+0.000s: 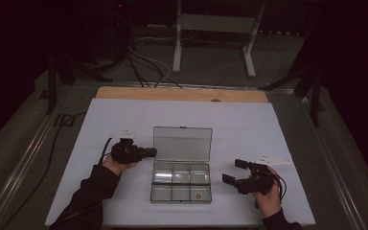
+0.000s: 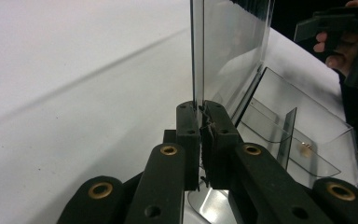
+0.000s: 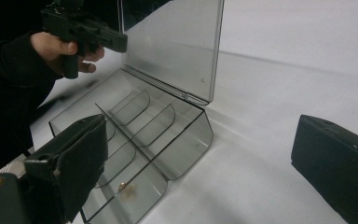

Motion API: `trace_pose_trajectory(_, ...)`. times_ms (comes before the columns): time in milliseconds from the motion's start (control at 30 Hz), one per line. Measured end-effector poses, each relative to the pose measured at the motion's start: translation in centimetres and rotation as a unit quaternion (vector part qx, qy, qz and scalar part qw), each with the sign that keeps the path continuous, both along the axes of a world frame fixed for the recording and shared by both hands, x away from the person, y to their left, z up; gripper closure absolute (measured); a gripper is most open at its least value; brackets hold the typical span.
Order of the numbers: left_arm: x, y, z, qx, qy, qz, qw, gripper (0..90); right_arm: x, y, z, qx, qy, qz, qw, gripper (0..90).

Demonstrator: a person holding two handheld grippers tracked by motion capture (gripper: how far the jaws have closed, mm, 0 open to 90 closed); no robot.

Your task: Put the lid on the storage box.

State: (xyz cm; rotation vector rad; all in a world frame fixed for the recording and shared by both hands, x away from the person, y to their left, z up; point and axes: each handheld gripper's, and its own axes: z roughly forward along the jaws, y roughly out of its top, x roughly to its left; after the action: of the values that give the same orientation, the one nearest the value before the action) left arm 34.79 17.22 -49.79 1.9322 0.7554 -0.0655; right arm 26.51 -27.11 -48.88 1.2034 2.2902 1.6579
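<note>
A clear plastic compartment box (image 1: 180,186) lies in the middle of the white sheet, its lid (image 1: 182,143) standing upright at the back. My left gripper (image 1: 151,152) is shut on the lid's left edge; in the left gripper view the jaws (image 2: 200,121) pinch the thin lid (image 2: 233,51) edge-on. A small brownish piece (image 1: 198,196) rests in the front right compartment, also seen in the right gripper view (image 3: 122,187). To the right of the box my right gripper (image 1: 234,171) stands open with nothing between its fingers, its jaws wide apart (image 3: 200,140).
A white sheet (image 1: 249,129) covers the table, with a wooden strip (image 1: 182,94) at the far edge. Beyond it on the floor are cables (image 1: 143,67) and a white stand's legs (image 1: 249,48). Metal rails run along both sides.
</note>
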Motion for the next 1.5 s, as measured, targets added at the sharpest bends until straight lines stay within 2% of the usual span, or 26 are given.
trace_pose_trajectory(133,-0.2,0.0,0.0,0.002,-0.01,0.003,0.9999,88.6,-0.1,0.2,0.1,-0.001,-0.004,0.004,1.0,5.1)
trace_pose_trajectory(233,-0.4,-0.1,0.1,0.008,-0.023,0.002,0.9997,88.5,0.0,0.2,0.1,0.016,-0.002,0.011,0.9998,5.5)
trace_pose_trajectory(367,-0.7,-0.2,0.2,0.015,-0.04,0.0,0.9991,88.4,-0.1,0.2,0.6,0.02,-0.021,0.005,0.9996,5.5)
trace_pose_trajectory(567,-1.0,-0.2,0.2,0.021,-0.057,-0.001,0.9981,88.4,-0.1,1.1,0.9,0.009,-0.027,0.039,0.9988,3.5)
trace_pose_trajectory(633,-1.1,-0.3,0.2,0.023,-0.062,-0.001,0.9978,88.4,-0.2,1.6,1.2,0.007,-0.035,0.043,0.9985,2.7)
trace_pose_trajectory(767,-1.3,-0.3,0.3,0.028,-0.073,-0.003,0.9969,88.4,-0.2,2.4,1.4,0.007,-0.035,0.051,0.998,2.8)
trace_pose_trajectory(900,-1.5,-0.3,0.3,0.031,-0.08,-0.002,0.9963,88.4,0.2,3.1,1.6,0.024,-0.015,0.063,0.9976,2.7)
trace_pose_trajectory(1200,-1.8,-0.4,0.3,0.037,-0.097,-0.004,0.9946,88.4,1.3,4.2,1.3,0.026,0.012,0.054,0.9981,7.2)
trace_pose_trajectory(1267,-1.9,-0.4,0.3,0.04,-0.104,-0.006,0.9937,88.4,1.5,4.3,1.3,0.022,0.015,0.049,0.9984,13.7)
trace_pose_trajectory(1367,-2.1,-0.4,0.4,0.043,-0.112,-0.007,0.9927,88.4,1.9,4.6,1.2,0.025,0.025,0.051,0.9981,16.7)
trace_pose_trajectory(1500,-2.3,-0.4,0.3,0.045,-0.126,-0.012,0.9909,88.4,2.2,4.9,1.1,0.014,0.025,0.049,0.9984,27.3)
